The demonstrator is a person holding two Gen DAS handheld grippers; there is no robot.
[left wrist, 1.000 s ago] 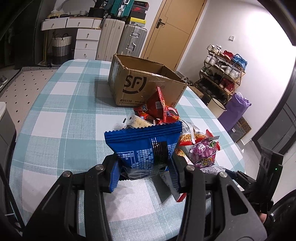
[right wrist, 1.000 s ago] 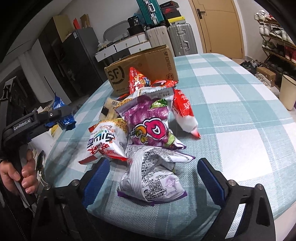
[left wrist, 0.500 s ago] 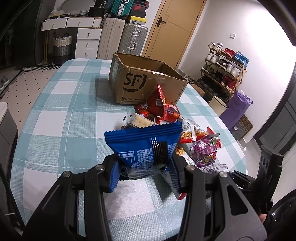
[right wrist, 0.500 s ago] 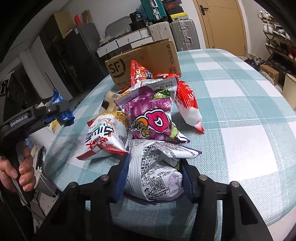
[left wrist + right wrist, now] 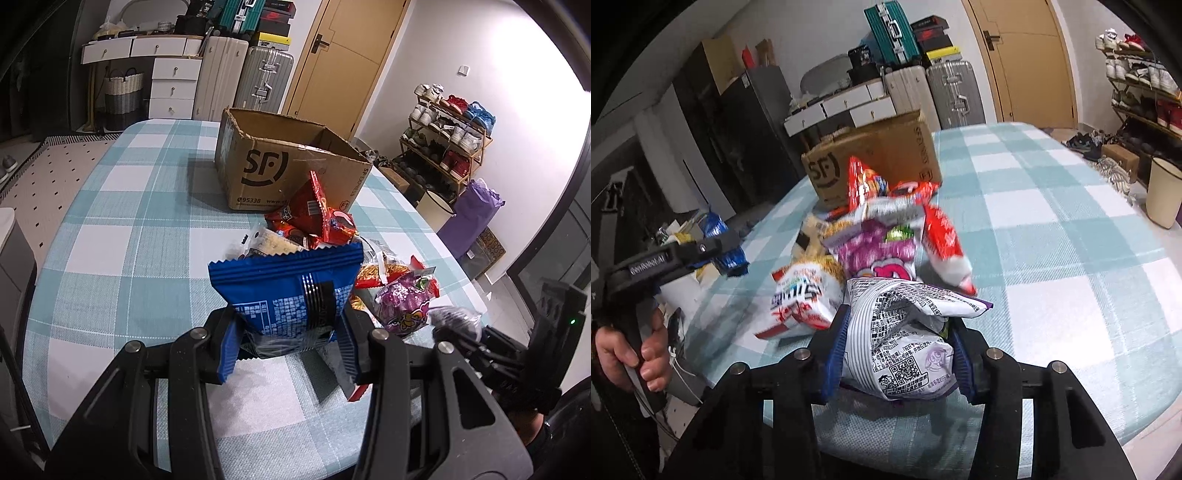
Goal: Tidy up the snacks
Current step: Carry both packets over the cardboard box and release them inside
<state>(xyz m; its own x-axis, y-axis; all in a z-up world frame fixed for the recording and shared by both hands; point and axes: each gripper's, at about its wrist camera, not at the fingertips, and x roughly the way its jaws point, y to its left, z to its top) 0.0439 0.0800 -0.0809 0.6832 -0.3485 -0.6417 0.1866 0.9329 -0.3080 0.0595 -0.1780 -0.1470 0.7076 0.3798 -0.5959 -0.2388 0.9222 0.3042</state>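
Left gripper (image 5: 287, 345): fingers (image 5: 226, 350) clamped on the lower end of a blue crinkle-edged foil snack packet (image 5: 291, 291), held upright above the near edge of the counter (image 5: 110, 258), a teal-and-white checked cloth top. Person's left hand (image 5: 631, 350) grips its handle.

Mid-counter: a heap of red, white and purple snack bags (image 5: 882, 236). Behind it, toward the far edge, an open brown cardboard box marked "SF" (image 5: 284, 166).

Right gripper (image 5: 897, 354): fingers (image 5: 836, 347) pressed against both sides of a white, black-printed snack bag with purple trim (image 5: 905, 332), at the near edge in front of the heap.
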